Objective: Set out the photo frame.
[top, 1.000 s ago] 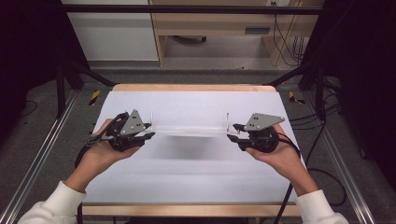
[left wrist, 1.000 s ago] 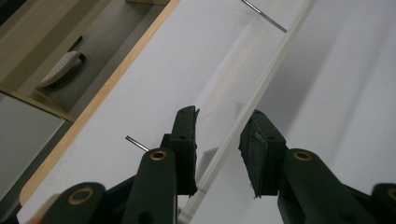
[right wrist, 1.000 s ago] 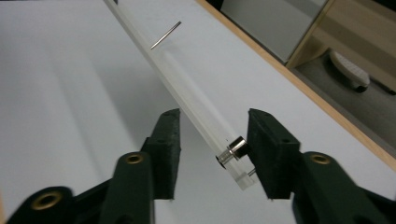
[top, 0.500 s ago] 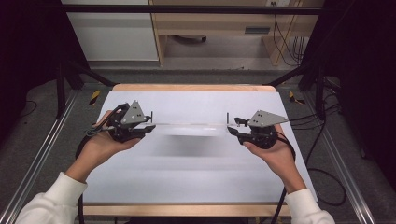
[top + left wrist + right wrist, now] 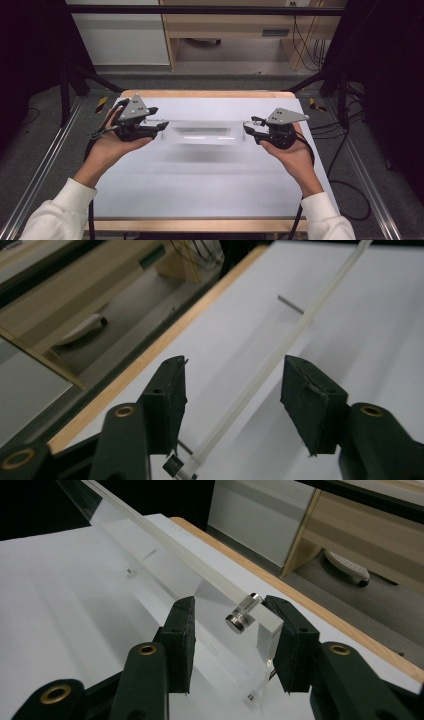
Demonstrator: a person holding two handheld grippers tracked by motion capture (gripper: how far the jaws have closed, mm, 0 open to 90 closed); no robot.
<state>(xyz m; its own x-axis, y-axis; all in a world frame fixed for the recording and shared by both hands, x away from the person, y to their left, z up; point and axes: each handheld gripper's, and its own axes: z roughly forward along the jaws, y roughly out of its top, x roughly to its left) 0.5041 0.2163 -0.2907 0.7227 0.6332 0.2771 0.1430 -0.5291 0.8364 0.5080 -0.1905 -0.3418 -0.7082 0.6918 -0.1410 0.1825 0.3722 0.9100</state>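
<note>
From the high view we have a clear acrylic panel (image 5: 202,132) held up over the white table (image 5: 210,190), its long axis running from 9 o'clock to 3 o'clock between our two tools. Our left gripper (image 5: 162,127) sits at the panel's 9 o'clock end and our right gripper (image 5: 246,131) at its 3 o'clock end, so each hand is near its own end and neither has the advantage. The panel looks lifted off the surface, with a soft shadow on the table below it.

In the left gripper view, the panel's edge (image 5: 280,347) appears as a pale strip running from 6 o'clock up toward 1 o'clock, passing between our jaws. The jaws are spread wide here with a gap on both sides of the strip; the end seems to rest low near the gripper's base, though we cannot tell exactly what carries it.

In the right gripper view, the panel's corner (image 5: 250,630) stands between our jaws with a small metal standoff (image 5: 241,615) through it, the panel stretching away toward 11 o'clock. The right-hand jaw is at the panel's face; the left-hand one stands a little clear of it. We cannot tell whether this is a firm pinch. Any coming move, we judge, must keep both ends level along that axis.
</note>
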